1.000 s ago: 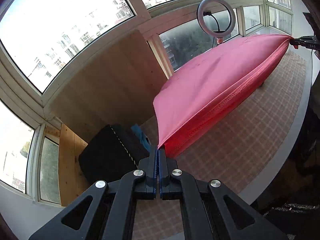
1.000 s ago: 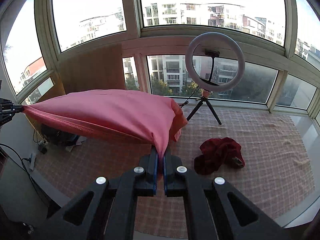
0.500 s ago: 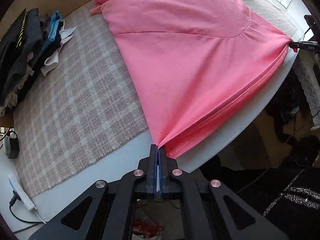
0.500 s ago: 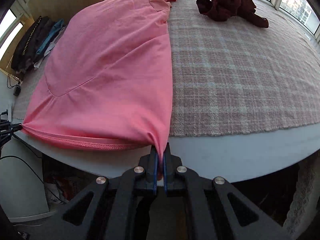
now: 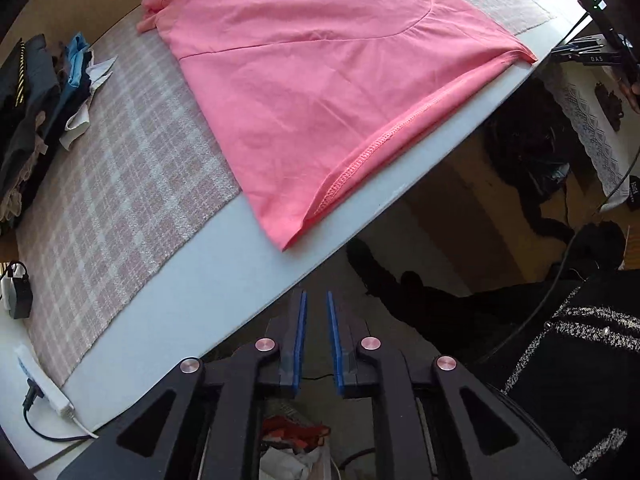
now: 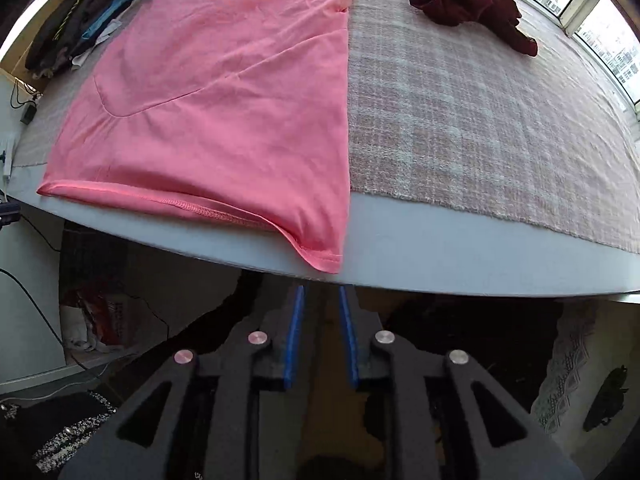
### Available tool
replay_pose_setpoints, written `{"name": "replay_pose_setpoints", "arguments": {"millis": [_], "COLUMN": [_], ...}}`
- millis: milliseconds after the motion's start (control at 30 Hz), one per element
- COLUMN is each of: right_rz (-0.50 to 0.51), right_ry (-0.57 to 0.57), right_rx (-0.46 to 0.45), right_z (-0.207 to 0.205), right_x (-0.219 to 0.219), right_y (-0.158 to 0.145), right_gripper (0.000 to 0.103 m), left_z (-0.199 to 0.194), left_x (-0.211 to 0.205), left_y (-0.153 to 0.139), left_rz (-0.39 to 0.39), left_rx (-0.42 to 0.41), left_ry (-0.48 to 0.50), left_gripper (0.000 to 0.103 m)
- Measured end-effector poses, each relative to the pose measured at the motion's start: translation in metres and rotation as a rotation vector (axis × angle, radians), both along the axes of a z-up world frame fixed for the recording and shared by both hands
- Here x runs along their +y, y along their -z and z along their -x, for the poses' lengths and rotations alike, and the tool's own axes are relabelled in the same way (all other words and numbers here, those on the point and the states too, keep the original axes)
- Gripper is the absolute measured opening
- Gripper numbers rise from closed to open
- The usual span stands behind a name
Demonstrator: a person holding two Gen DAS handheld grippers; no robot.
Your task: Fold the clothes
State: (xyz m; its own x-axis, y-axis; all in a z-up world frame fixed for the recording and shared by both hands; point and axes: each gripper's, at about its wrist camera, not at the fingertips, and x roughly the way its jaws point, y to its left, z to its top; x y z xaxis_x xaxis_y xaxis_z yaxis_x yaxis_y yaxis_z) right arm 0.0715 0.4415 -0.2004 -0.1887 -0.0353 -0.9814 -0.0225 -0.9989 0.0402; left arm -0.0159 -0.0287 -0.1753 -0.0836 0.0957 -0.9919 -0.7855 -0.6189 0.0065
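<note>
A pink shirt (image 5: 320, 80) lies spread flat on the checked cloth, its hem along the near edge of the white table (image 5: 224, 280). In the right wrist view the same pink shirt (image 6: 224, 92) has its hem corner just over the table rim. My left gripper (image 5: 316, 300) hangs just off the table edge, below the shirt's left hem corner; its jaws are opening with nothing between them. My right gripper (image 6: 322, 294) sits below the right hem corner, jaws also opening and empty. The far gripper (image 5: 576, 50) shows beside the other corner.
A dark red garment (image 6: 472, 0) lies crumpled at the far right of the checked cloth (image 6: 480, 120). Dark and blue clothes (image 5: 36, 92) are piled at the far left. A power strip (image 5: 44, 384) and a charger (image 5: 18, 292) lie at the table's left end. A person's dark sleeve (image 5: 568, 360) is below.
Both grippers came down with the shirt from mid-air to the table edge, then let go of its hem corners. The shirt now lies flat and both sets of jaws stand apart.
</note>
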Motion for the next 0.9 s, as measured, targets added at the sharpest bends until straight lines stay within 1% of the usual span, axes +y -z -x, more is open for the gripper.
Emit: {"name": "replay_pose_setpoints", "arguments": {"millis": [67, 167, 200, 333, 367, 400, 467, 500, 533, 567, 600, 633, 667, 700, 767, 800, 900], "right_rz": [0.034, 0.069, 0.065, 0.025, 0.025, 0.026, -0.003, -0.018, -0.020, -0.021, -0.025, -0.038, -0.052, -0.053, -0.034, -0.031, -0.040], "right_ry": [0.021, 0.017, 0.008, -0.012, -0.007, 0.002, 0.024, 0.035, 0.048, 0.061, 0.076, 0.086, 0.096, 0.105, 0.130, 0.142, 0.154], "right_rx": [0.065, 0.168, 0.192, 0.278, 0.299, 0.316, 0.346, 0.362, 0.367, 0.372, 0.366, 0.357, 0.347, 0.327, 0.286, 0.269, 0.236], "right_z": [0.003, 0.028, 0.043, 0.112, 0.134, 0.152, 0.190, 0.209, 0.225, 0.240, 0.253, 0.265, 0.276, 0.285, 0.301, 0.307, 0.322], "right_x": [0.008, 0.004, 0.000, -0.009, -0.005, 0.000, 0.007, 0.011, 0.016, 0.022, 0.026, 0.031, 0.035, 0.039, 0.049, 0.053, 0.061], "right_y": [-0.028, -0.076, -0.091, -0.148, -0.164, -0.175, -0.193, -0.201, -0.202, -0.201, -0.195, -0.184, -0.172, -0.160, -0.133, -0.121, -0.093], "right_gripper": [0.018, 0.018, 0.018, 0.018, 0.018, 0.018, 0.020, 0.023, 0.029, 0.033, 0.033, 0.033, 0.033, 0.033, 0.033, 0.033, 0.033], "left_z": [0.025, 0.073, 0.091, 0.185, 0.207, 0.229, 0.269, 0.286, 0.298, 0.310, 0.321, 0.333, 0.342, 0.351, 0.366, 0.374, 0.392], "left_x": [-0.001, 0.011, 0.015, 0.023, 0.024, 0.026, 0.025, 0.027, 0.032, 0.037, 0.042, 0.047, 0.055, 0.061, 0.074, 0.079, 0.094], "left_y": [-0.025, -0.069, -0.086, -0.141, -0.154, -0.165, -0.175, -0.174, -0.164, -0.153, -0.142, -0.131, -0.115, -0.098, -0.066, -0.053, -0.021], "left_rz": [-0.038, -0.078, -0.097, -0.130, -0.140, -0.154, -0.178, -0.188, -0.194, -0.199, -0.204, -0.209, -0.202, -0.188, -0.166, -0.167, -0.156], "left_rx": [0.023, 0.105, 0.131, 0.291, 0.326, 0.347, 0.375, 0.378, 0.362, 0.342, 0.322, 0.303, 0.274, 0.250, 0.202, 0.179, 0.150], "left_ry": [-0.040, -0.051, -0.048, -0.080, -0.107, -0.132, -0.171, -0.189, -0.192, -0.194, -0.195, -0.196, -0.186, -0.184, -0.198, -0.207, -0.227], "left_gripper": [0.012, 0.012, 0.012, 0.012, 0.012, 0.013, 0.015, 0.015, 0.016, 0.017, 0.018, 0.021, 0.025, 0.027, 0.026, 0.026, 0.026]}}
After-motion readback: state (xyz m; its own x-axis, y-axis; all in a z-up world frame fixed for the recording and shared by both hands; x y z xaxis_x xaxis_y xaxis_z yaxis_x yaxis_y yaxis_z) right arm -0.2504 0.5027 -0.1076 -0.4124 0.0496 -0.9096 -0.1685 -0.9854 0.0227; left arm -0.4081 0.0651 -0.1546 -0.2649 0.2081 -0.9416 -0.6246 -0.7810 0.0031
